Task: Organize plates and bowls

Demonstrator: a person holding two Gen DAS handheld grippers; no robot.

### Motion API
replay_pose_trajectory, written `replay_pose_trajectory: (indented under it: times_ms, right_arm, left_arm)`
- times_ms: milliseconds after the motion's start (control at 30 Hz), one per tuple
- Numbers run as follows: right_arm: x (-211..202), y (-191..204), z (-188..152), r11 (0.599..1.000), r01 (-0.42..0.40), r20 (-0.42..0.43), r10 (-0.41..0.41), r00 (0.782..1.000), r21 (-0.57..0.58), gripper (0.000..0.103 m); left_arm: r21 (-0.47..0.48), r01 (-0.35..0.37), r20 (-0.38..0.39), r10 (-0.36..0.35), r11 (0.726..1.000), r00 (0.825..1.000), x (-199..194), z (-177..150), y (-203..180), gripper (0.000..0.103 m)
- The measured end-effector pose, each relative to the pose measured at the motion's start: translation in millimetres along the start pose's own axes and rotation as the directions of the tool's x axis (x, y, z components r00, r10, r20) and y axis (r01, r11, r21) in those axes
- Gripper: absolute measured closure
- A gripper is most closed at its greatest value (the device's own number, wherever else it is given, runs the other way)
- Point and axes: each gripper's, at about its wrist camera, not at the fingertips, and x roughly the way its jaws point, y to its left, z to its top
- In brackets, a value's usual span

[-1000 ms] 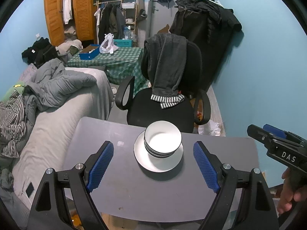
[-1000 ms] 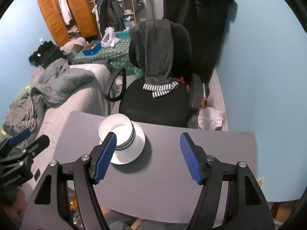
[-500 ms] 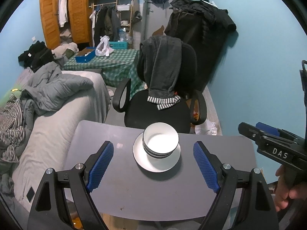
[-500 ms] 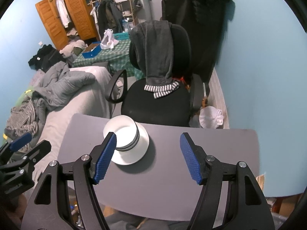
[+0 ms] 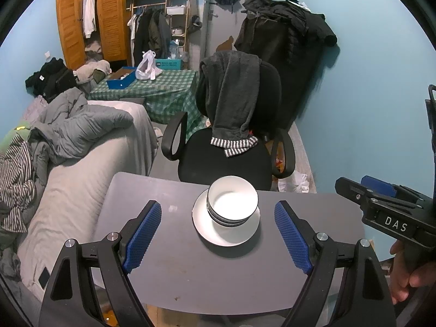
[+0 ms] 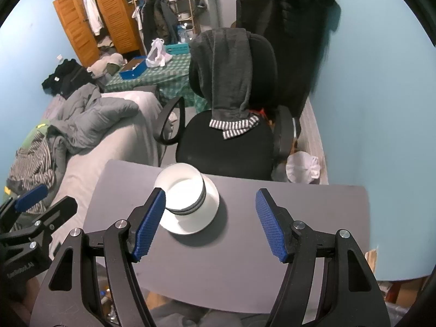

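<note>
Bowls (image 5: 232, 200) stacked on plate (image 5: 218, 237), on counter (image 5: 190, 280). Left hand-held gripper (image 5: 218, 234) spread, empty. Right hand-held gripper (image 6: 210, 223) spread, empty, above counter.

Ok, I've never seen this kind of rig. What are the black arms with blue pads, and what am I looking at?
They are two handheld grippers, one in each of a person's hands, each with a camera looking along its fingers. One picture is from the left gripper, the other from the right gripper. Both are open and hold nothing. On the grey table sits a white plate with a stack of bowls on it. Behind it stands a black chair.
</note>
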Motion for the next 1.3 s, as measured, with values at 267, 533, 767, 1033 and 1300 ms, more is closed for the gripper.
replay_pose_trajectory:
  times_ms: [267,533,767,1033,1300]
  right_arm:
    - [0.7,2.1,-1.1,1.0,0.002,-0.001,-0.002,1.0,0.006,0.035]
    - [2.3,1.5,-0.7,1.0,0.003,-0.001,-0.003,1.0,0.008,0.035]
    - [2.2,1.4,-0.3,1.0,0.003,-0.001,-0.003,1.0,0.008,0.035]
    - [2.0,1.7,-0.9,1.0,0.002,-0.003,-0.002,1.0,0.009,0.035]
    - [1.9,1.6,-0.9,1.0,0.002,-0.002,-0.002,1.0,0.007,0.035]
  left_arm:
    - [0.0,0.003,-0.011,-0.003,1.0,1.0,-0.1,-0.8,2.7,0.017]
    - [0.0,0.003,-0.013,-0.003,1.0,1.0,-0.3,-1.3,2.8,0.017]
    - [0.007,0.003,-0.017,-0.002,1.0,1.0,0.5,-2.0,4.5,0.017]
    - [0.007,-0.002,-0.026,0.002,1.0,1.0,2.0,-3.3,10.9,0.017]
    - [0.012,0.003,-0.038,-0.003,1.0,0.999,3.4,-2.2,14.0,0.017]
